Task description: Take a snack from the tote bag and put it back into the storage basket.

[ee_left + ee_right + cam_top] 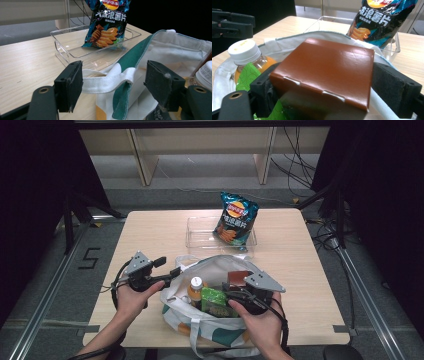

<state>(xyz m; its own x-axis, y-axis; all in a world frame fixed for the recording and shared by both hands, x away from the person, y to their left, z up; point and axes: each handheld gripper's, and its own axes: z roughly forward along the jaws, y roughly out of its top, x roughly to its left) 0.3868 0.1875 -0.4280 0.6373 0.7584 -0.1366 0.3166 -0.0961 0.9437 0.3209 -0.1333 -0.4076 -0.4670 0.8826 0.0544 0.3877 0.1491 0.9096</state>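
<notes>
A white and green tote bag [175, 296] stands open near the table's front edge. Inside it are an orange juice bottle [196, 287] with a white cap, a green packet [215, 301] and a brown box [239, 277]. My right gripper [322, 82] reaches into the bag with both pads against the sides of the brown box [324, 67]. My left gripper [113, 75] is at the bag's left rim, open, with the white bag strap [105, 83] lying loose between its jaws. In the high view the left gripper [167, 266] sits left of the bag and the right gripper [234, 289] over it.
A clear plastic tray [200, 237] lies beyond the bag, and a dark blue chip bag [236, 217] leans upright at its right end. Bare wooden table [150, 230] spreads to the left and right. Shelving and cables stand on the floor behind.
</notes>
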